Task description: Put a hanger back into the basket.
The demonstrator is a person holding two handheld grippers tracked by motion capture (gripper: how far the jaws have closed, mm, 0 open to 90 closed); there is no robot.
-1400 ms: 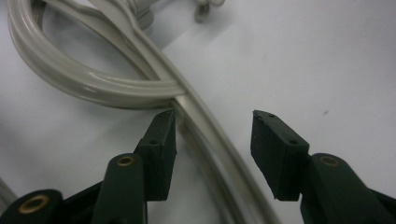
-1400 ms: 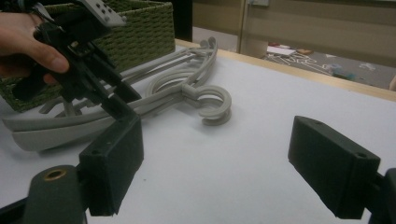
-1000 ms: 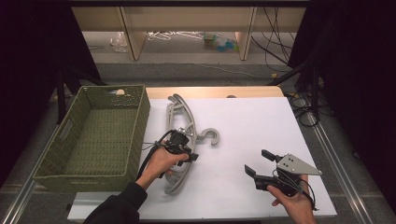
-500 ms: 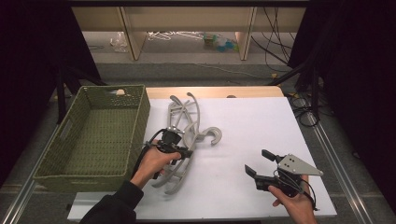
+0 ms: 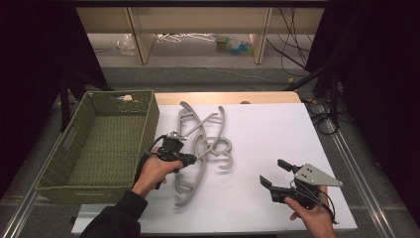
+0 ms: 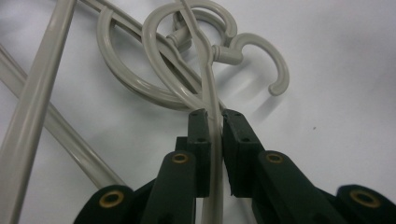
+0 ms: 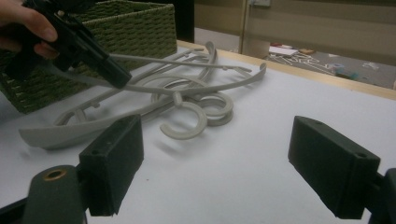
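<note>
Your left claw (image 6: 212,140) has just been closing and now pinches the hanger's (image 5: 190,186) thin bar, whose length runs straight ahead of it; the basket (image 5: 106,148) lies just beside; your right claw (image 5: 275,173) rests spread.

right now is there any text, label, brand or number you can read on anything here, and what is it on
None: no readable text in any view.
The hangers, the basket and the white table show no print.
The left gripper and right gripper bear no marking; only bare brass rivets.
The small items on the floor beyond the table are too small and blurred to read.
</note>
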